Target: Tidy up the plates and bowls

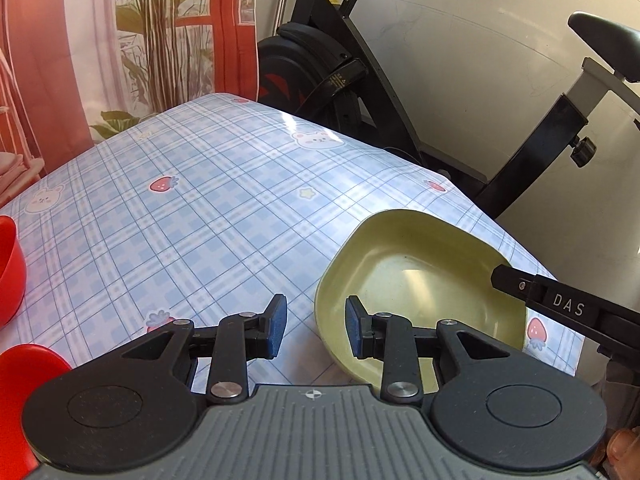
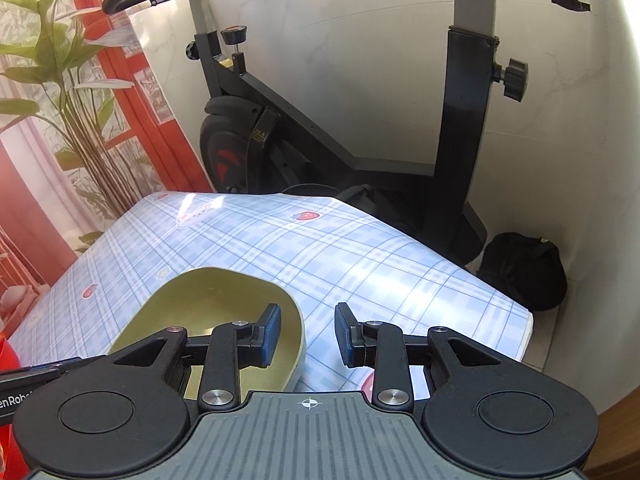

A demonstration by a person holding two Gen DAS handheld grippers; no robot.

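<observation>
Two red bowls (image 1: pixel 8 268) sit at the counter's (image 1: pixel 192 208) left edge. The left tool (image 1: pixel 316 322) is open, straddling the green bowl's (image 1: pixel 420 280) near-left rim. The right tool (image 2: pixel 307 330) is open astride its right rim.

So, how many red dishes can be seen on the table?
2, both at the left edge of the left wrist view: one red dish farther back, another red dish nearer the camera. Both are cut off; more may be hidden.
</observation>
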